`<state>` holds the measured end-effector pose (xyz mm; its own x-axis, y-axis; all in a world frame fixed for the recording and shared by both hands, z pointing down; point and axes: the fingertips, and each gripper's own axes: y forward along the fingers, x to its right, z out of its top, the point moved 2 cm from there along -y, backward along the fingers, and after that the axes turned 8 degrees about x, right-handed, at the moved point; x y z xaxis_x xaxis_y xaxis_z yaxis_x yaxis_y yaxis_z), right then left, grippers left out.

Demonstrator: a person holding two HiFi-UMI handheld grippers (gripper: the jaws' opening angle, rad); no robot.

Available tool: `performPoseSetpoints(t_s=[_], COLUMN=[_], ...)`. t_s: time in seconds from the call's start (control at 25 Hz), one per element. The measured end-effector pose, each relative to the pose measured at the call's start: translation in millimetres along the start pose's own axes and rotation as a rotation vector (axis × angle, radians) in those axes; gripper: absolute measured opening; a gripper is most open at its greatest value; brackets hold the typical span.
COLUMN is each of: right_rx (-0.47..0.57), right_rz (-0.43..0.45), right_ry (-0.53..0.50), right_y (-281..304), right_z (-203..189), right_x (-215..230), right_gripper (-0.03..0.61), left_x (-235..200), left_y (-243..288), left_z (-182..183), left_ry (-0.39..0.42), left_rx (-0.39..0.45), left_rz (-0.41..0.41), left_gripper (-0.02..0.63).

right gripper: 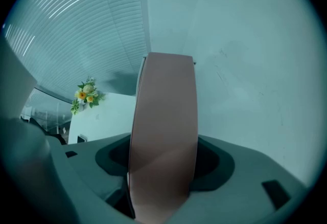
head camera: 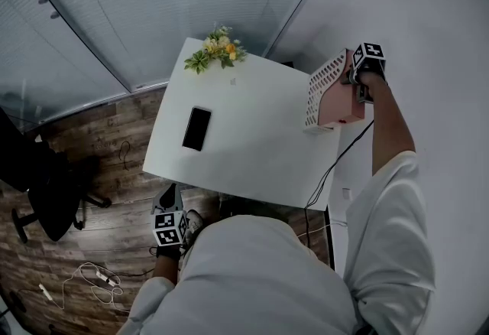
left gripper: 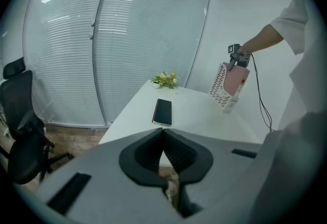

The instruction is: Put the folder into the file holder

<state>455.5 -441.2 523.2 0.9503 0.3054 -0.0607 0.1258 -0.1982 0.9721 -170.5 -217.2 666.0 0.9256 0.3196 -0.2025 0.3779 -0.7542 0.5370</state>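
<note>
A pink folder [head camera: 341,99] stands upright at the table's far right edge, its lower part inside the white perforated file holder [head camera: 320,89]. My right gripper [head camera: 356,81] is at the folder's top, shut on it. In the right gripper view the folder [right gripper: 166,126] fills the gap between the jaws of my right gripper [right gripper: 163,179]. The left gripper view shows the folder [left gripper: 236,81] behind the holder's perforated wall [left gripper: 219,85]. My left gripper [head camera: 171,194] hangs below the table's near edge, away from both. Its jaws [left gripper: 163,141] are shut with nothing between them.
A black phone [head camera: 197,128] lies on the white table [head camera: 252,142], and a small flower pot [head camera: 218,49] stands at the far corner. A black cable [head camera: 336,165] runs down the table's right side by the wall. An office chair [head camera: 46,188] stands on the floor at left.
</note>
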Motion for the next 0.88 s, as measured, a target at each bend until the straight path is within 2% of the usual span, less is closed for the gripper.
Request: performPoseSetpoints(t_s=[0.12,0.24,0.36,0.52,0.64,0.68,0.88], right_rx=[0.064,0.161,0.263,0.451,0.628,0.691,0.944], right_rz=[-0.002,0.018,0.061,0.14,0.159,0.155,0.086], right_ry=[0.008,0.061,0.09,0.082,0.022,-0.001,-0.08], right_y=[-4,-19,-45,-90,-130,-143,-184], right_z=[2,8,12,2,-24,-37,-117], right_x=[-1,0,2,-1,-11,-14,-21], right_gripper=[0.325,0.328,0.328,0.323,0.295,0.266,0.181], left_x=[-7,-11,-10,-7,-3,-2,7], left_y=[-4,-6,-7,-6,-8,-9,-12], left_z=[0,1,6,20,30,33,43], left_ry=[0.0,0.01,0.026,0.06,0.088,0.098,0.146], left_rx=[0.001,0.0,0.009,0.034,0.048,0.054,0.077], left_rz=[0.0,-0.012,-0.033,-0.074,-0.107,-0.117,-0.165], left_gripper=[0.008,0.008,0.008,0.008,0.008,0.008,0.008])
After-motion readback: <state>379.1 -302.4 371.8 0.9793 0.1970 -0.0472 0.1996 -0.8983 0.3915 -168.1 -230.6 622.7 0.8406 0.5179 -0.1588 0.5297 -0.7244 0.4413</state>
